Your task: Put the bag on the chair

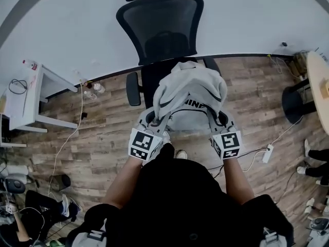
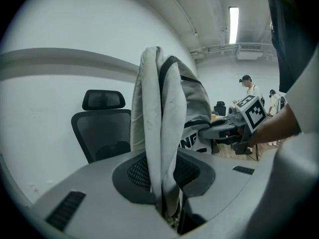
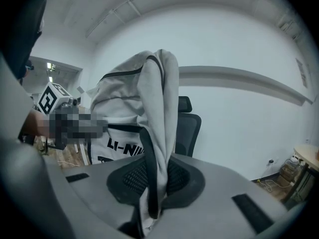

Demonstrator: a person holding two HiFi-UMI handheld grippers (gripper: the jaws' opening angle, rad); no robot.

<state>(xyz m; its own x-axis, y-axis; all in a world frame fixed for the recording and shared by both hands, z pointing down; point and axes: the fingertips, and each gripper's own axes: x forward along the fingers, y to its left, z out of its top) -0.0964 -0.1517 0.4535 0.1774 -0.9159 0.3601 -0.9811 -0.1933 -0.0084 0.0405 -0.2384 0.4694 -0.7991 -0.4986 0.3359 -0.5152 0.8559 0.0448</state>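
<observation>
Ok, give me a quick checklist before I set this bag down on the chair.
1. Hold of the left gripper on the bag: ok, cloth is pinched between its jaws.
2. Hold of the right gripper on the bag: ok, cloth and a black strap are pinched.
3. Bag lined up with the chair: ok, it hangs right in front of it.
4. Seat free of clutter: cannot tell, the bag hides it.
5. Bag touching the seat yet: cannot tell.
</observation>
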